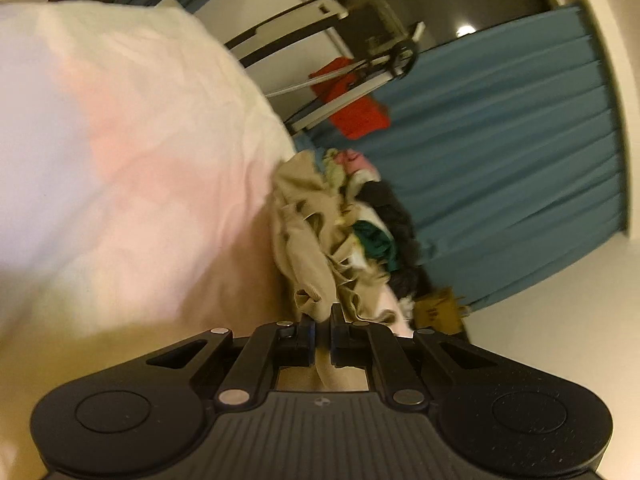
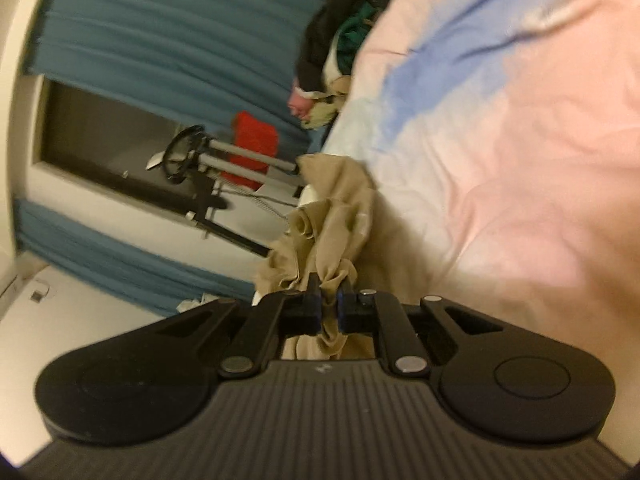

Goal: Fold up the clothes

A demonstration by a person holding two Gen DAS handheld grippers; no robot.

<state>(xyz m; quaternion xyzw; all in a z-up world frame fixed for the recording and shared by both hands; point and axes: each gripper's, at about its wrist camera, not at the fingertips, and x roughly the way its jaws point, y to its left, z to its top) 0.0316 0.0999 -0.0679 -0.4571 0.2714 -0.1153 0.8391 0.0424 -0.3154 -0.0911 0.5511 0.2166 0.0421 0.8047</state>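
Left hand-held gripper (image 1: 321,322), right hand-held gripper (image 2: 329,296), clamping beige garment (image 1: 308,232)

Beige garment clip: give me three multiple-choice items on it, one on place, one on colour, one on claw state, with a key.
1. Where does the clothes pile lie?
A. at the edge of the bedspread, before the curtain
B. in a basket
C. on a chair

2. What colour is the curtain?
A. white
B. teal blue
C. yellow

3. How is the right claw?
A. wide open, nothing in it
B. shut on a red cloth
C. shut on the beige garment

Key: 1 A, the heap lies between bedspread and curtain; 2 B, its pleats are teal; 3 C, beige fabric is bunched between the pads.
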